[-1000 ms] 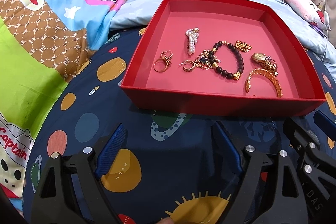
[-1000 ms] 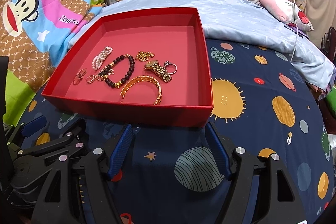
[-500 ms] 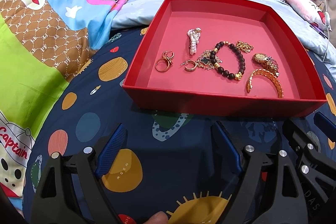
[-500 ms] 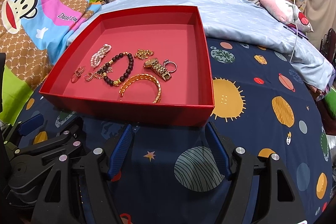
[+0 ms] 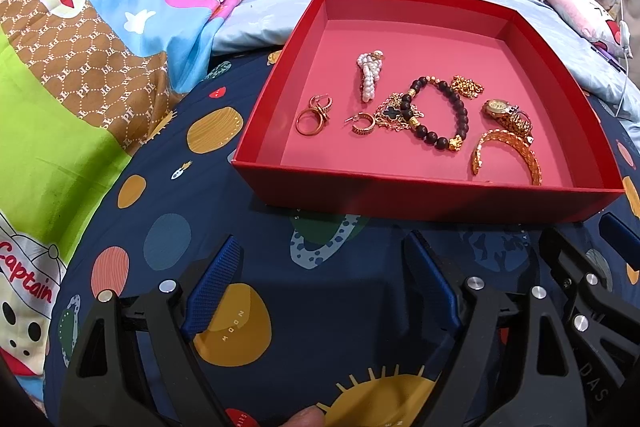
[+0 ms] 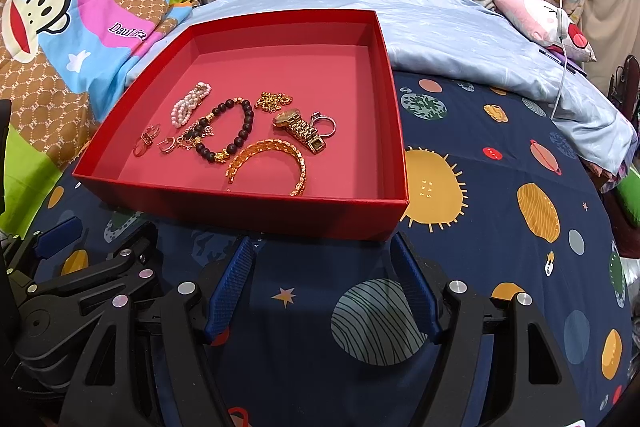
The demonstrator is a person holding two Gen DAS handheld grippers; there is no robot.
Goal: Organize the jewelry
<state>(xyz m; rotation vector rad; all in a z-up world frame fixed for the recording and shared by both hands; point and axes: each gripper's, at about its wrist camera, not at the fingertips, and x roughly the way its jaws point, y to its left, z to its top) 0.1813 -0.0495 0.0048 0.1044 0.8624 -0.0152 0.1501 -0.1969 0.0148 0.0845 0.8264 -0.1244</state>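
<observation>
- Below, both of my hand-held grippers sit low over the planet-print bedsheet [image 6: 500, 131], just short of the near wall of the red box [image 5: 420, 199].
- Left hand-held gripper [image 5: 320, 263]: fingers spread wide, nothing between the blue pads [image 5: 216, 279].
- Right hand-held gripper [image 6: 322, 259]: likewise spread and empty, its fingertips near the box's front right corner.
- All the jewelry I can see lies inside the box, on its pink floor; none shows on the sheet around it.
- Left group: a pair of gold rings [image 5: 314, 115] and a small hoop earring [image 5: 362, 124], apart from each other.
- Behind them: a folded pearl bracelet [image 5: 370, 75], lying clear of the rest.
- Centre: a dark bead bracelet [image 5: 438, 113] overlapping a fine gold chain with a black clover charm [image 5: 390, 113]; these two look tangled.
- Behind the beads: a bunched gold chain [image 6: 274, 101].
- Right group: a gold watch [image 6: 300, 129] touching a silver ring [image 6: 326, 126], with an open gold bangle [image 6: 268, 159] just in front.
- Stage, as I judge it: the pieces are gathered in one container but unsorted, several touching or overlapping.
- That fits either a collecting stage now complete, or a sorting stage with the pieces yet to be separated; these views do not settle which.
- No dividers or other container is visible.
</observation>
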